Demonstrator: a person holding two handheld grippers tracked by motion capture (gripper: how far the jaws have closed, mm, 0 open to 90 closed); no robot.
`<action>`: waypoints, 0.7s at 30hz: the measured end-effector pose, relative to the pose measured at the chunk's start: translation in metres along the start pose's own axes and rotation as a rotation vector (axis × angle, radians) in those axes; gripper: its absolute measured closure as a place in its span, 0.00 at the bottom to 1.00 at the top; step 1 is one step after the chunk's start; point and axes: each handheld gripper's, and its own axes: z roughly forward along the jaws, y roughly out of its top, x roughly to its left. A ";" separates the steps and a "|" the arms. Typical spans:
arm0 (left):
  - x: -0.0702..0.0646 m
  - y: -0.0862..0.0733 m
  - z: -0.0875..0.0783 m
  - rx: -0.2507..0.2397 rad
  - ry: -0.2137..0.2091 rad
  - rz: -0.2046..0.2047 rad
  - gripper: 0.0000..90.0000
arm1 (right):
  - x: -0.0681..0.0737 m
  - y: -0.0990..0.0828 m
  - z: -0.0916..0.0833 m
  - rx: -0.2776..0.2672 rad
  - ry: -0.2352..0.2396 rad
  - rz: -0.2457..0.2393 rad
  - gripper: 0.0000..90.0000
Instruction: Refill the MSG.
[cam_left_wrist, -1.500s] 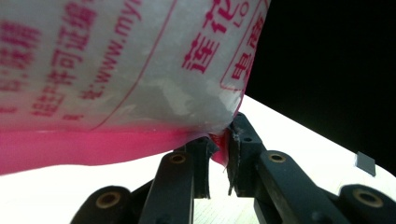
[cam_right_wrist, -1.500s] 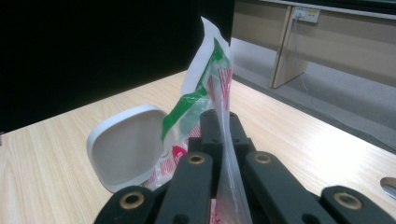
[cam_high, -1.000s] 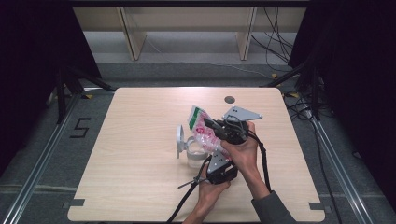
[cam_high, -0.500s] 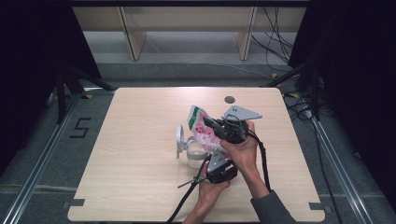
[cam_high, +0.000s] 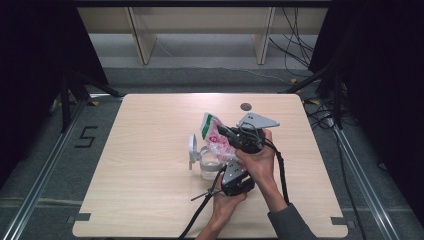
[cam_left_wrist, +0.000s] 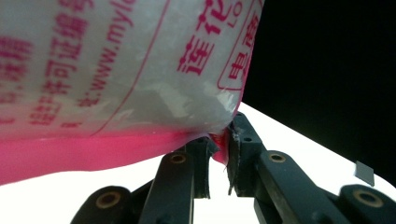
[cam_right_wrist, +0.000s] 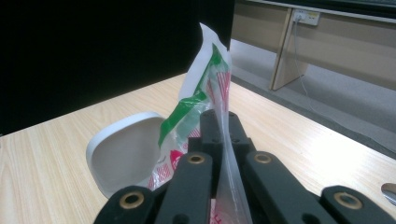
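Both grippers, left gripper (cam_high: 227, 167) and right gripper (cam_high: 226, 132), were clamped on the thin, slippery, light plastic bag (cam_high: 214, 136), held above the open-lidded container (cam_high: 206, 162) mid-table; its sealed edges seemed likeliest to hold.

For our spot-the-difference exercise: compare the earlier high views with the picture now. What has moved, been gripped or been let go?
Nothing visibly changed. Both hands kept still: the left gripper and right gripper stay clamped on the plastic bag above the clear container, its white lid upright beside it.
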 end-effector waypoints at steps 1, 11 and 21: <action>0.000 0.000 0.000 0.000 -0.001 0.002 0.89 | 0.000 0.000 0.000 -0.001 -0.002 0.001 1.00; 0.000 0.001 0.000 -0.009 0.000 -0.003 0.89 | 0.002 0.001 0.001 0.000 -0.007 0.012 1.00; 0.001 0.001 0.000 -0.014 -0.002 -0.004 0.89 | 0.003 0.001 0.002 -0.003 0.000 0.008 1.00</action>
